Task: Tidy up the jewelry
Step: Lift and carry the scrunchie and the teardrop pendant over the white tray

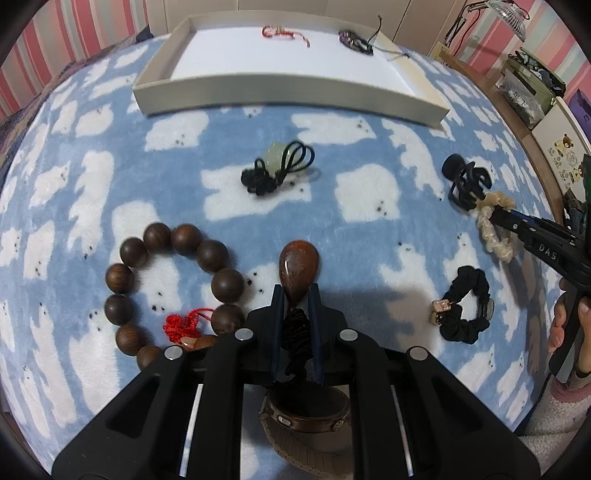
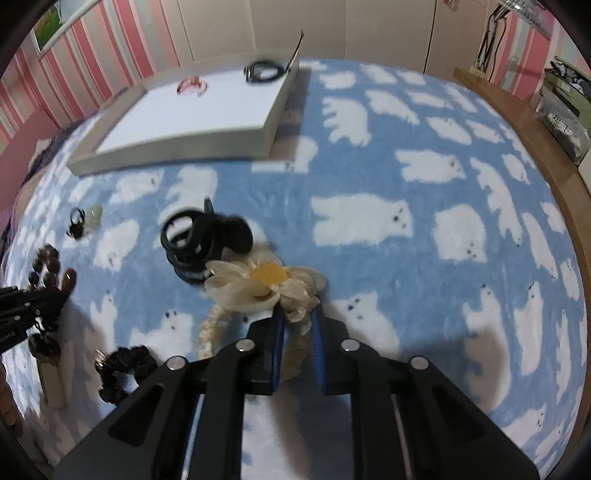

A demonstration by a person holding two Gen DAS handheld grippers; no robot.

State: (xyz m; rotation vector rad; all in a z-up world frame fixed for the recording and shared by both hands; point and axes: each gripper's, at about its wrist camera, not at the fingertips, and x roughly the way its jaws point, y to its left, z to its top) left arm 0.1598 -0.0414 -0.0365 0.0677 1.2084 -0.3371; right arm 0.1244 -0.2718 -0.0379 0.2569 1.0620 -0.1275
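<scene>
The left gripper (image 1: 297, 295) pinches a brown teardrop pendant (image 1: 298, 266) at its narrow end, and the dark braided cord (image 1: 295, 339) of the pendant runs back between the two fingers. The round end of the pendant sticks out past the fingertips, pointing toward the white tray (image 1: 288, 92).

Beside the pendant, on the side away from the right gripper, a wooden bead bracelet (image 1: 173, 291) with a red tassel (image 1: 183, 323) lies on the blue bear blanket (image 1: 369, 229). Between the pendant and the tray sits a pale green charm on a black cord (image 1: 279, 168). Under the left gripper a watch (image 1: 306, 417) peeks out.

Over on the right, the right gripper (image 2: 298, 317) is closed on the cream scrunchie (image 2: 258, 288), its thin fabric caught between the blue pads, the yellow-centred flower just ahead of the fingertips. No earlier view here, so only the grip is told. A black hair claw (image 2: 203, 240) touches the scrunchie on the tray side. A black scrunchie (image 1: 467, 306) lies near the right gripper, on the side away from the tray.

In the tray, at its far edge, lie a red string bracelet (image 1: 282, 33) and a dark bracelet (image 1: 354, 40), well apart from both grippers.
</scene>
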